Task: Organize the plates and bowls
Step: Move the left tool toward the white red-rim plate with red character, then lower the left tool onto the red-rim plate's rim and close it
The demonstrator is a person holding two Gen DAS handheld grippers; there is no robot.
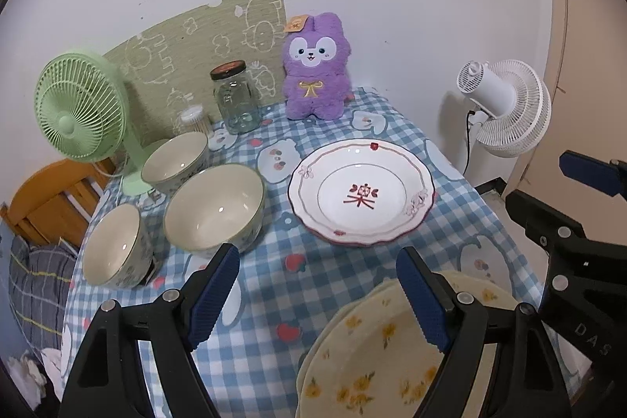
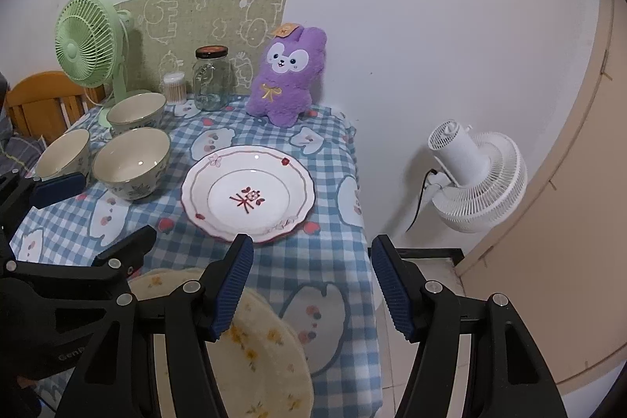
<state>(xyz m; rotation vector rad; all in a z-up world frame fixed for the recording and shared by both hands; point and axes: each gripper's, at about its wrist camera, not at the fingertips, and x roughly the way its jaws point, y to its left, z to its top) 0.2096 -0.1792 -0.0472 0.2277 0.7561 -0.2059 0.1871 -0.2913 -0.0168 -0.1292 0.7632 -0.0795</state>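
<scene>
A stack of cream plates with yellow flowers [image 1: 372,359] lies at the table's near edge. My left gripper [image 1: 317,281] hovers above the cloth, open and empty, its right finger over that stack. Beyond it sits a white plate with a red character [image 1: 362,190]. To the left are three cream bowls: a large one [image 1: 213,206], one behind it [image 1: 174,159] and one nearer [image 1: 113,245]. My right gripper [image 2: 313,273] is open and empty over the table's right edge, its left finger above the flowered plates [image 2: 266,347]. The white plate [image 2: 249,192] lies ahead of it.
At the back stand a purple plush toy [image 1: 315,65], a glass jar [image 1: 237,100], a swab tub [image 1: 192,118] and a green fan [image 1: 78,104]. A white fan [image 2: 478,175] stands on the floor to the right. A wooden chair [image 1: 47,198] is at left.
</scene>
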